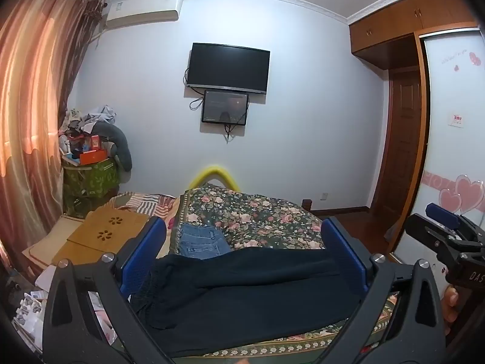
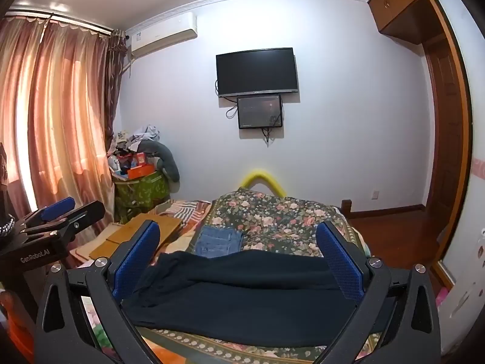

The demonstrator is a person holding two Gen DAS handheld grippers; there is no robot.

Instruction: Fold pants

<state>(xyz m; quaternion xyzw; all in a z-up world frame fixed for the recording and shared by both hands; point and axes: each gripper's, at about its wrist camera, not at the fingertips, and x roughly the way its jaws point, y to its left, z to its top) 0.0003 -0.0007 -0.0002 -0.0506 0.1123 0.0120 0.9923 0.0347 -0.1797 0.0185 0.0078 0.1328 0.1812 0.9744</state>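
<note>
Dark navy pants (image 1: 242, 291) lie spread across the near end of the floral bed cover (image 1: 257, 215), waistband to the left. They also show in the right wrist view (image 2: 242, 294). My left gripper (image 1: 244, 254) is open, held above the pants, touching nothing. My right gripper (image 2: 239, 254) is open too, above the pants and empty. The right gripper shows at the right edge of the left wrist view (image 1: 445, 230); the left gripper shows at the left edge of the right wrist view (image 2: 57, 215).
Folded blue jeans (image 1: 201, 241) lie on the bed beyond the pants. A wooden lap table (image 1: 106, 233) sits left on the bed. A heaped green basket (image 1: 91, 179) stands by the curtain. A wardrobe (image 1: 454, 151) is at the right.
</note>
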